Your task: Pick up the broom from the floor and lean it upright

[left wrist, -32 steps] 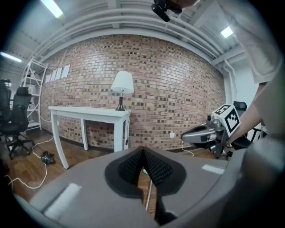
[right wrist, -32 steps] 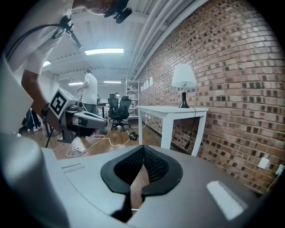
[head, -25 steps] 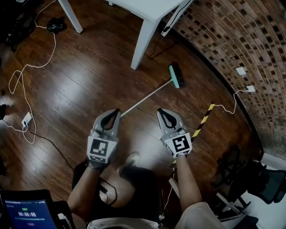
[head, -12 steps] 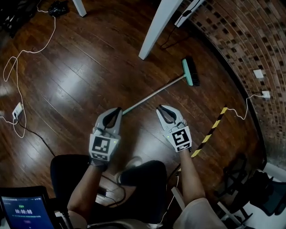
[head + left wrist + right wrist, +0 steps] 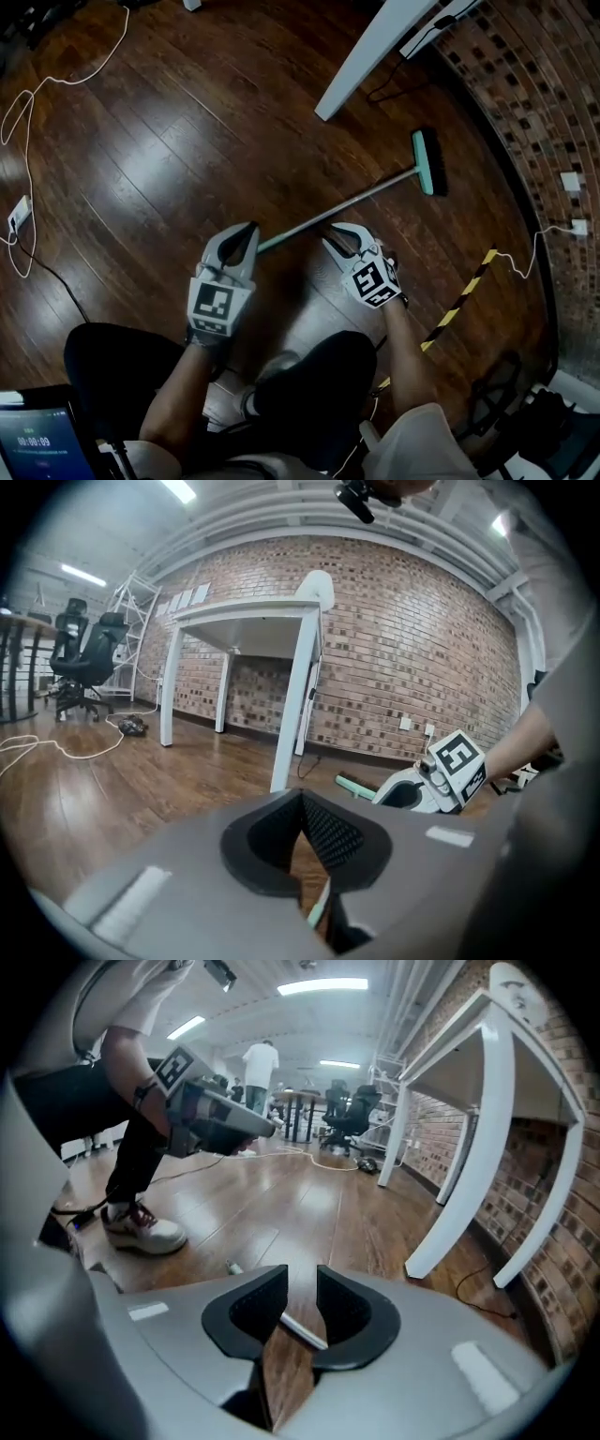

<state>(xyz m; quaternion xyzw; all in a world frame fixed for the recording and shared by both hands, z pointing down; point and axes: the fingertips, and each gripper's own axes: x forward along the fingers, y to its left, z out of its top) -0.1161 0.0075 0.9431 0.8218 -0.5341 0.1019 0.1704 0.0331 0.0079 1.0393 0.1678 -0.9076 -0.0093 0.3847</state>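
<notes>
The left claw [image 5: 246, 232], low centre-left in the head view, has its tips pressed together and grips nothing. It hovers right at the teal end of the broom [image 5: 375, 192], probably to steady the stick once it lifts. The broom lies flat on the floor [image 5: 169, 150], its handle running diagonally up to the brush head at upper right. The right claw [image 5: 335, 234] has just been opening and now stands spread astride the handle, which crosses between its jaws untouched. A squeeze there would take the stick near its free end. The desk [image 5: 375, 47] leg and brick wall [image 5: 534, 103] at upper right look like the nearest props for leaning it.
</notes>
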